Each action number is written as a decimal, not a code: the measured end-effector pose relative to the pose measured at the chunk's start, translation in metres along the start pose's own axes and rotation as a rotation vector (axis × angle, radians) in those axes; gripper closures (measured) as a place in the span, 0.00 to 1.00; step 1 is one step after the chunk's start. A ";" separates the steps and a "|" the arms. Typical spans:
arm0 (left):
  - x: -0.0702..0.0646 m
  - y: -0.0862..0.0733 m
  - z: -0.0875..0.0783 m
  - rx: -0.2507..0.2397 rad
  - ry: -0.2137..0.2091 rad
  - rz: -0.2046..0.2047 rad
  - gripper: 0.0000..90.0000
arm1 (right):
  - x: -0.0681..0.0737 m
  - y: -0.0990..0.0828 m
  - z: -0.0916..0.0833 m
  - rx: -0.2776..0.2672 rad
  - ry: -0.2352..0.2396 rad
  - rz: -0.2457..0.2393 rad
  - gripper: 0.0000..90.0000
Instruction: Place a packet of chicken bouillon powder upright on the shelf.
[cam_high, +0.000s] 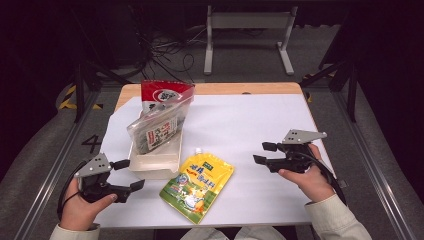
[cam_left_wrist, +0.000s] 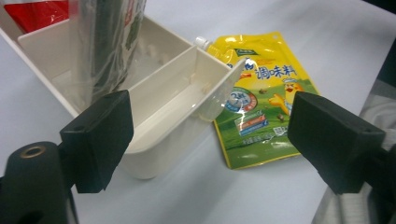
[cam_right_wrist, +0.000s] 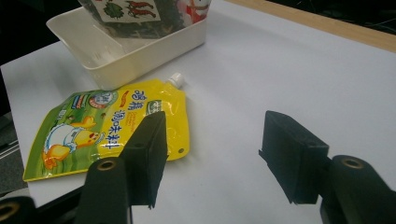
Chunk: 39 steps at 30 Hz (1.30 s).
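— Black jaws of my right gripper (cam_high: 263, 153) stand wide, holding nothing. Where's the pouch?

— Yellow spouted pouch (cam_high: 197, 186) lies flat between both grippers, spout toward the white bin (cam_high: 152, 165).

— Nearer?

— My left gripper (cam_high: 129, 175), equally wide and empty-jawed, I judge.

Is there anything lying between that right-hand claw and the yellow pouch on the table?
Nothing visible. The right gripper hovers with open jaws to the right of the yellow spouted pouch, and only bare white table lies between them. The white tray sits beyond the pouch's spout end, off that path.
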<state>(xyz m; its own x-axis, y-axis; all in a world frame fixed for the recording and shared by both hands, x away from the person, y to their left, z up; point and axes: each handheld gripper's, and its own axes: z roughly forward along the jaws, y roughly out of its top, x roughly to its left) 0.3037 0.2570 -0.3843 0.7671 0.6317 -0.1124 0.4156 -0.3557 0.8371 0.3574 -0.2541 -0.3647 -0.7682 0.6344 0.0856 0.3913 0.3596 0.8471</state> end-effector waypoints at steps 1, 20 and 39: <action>0.000 0.000 -0.001 -0.004 -0.004 0.006 0.18 | 0.001 0.000 0.003 0.003 0.002 -0.004 0.44; -0.015 -0.006 0.012 0.066 -0.079 -0.013 0.26 | 0.014 -0.002 0.051 0.111 0.042 0.065 0.41; -0.017 -0.008 0.019 0.070 -0.107 -0.013 0.27 | 0.020 -0.013 0.090 0.164 0.059 0.098 0.45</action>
<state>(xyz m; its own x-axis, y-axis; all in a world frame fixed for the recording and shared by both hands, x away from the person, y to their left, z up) 0.2963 0.2356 -0.3996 0.8078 0.5604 -0.1826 0.4560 -0.3979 0.7961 0.3828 -0.1843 -0.4213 -0.7491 0.6323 0.1977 0.5391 0.4084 0.7366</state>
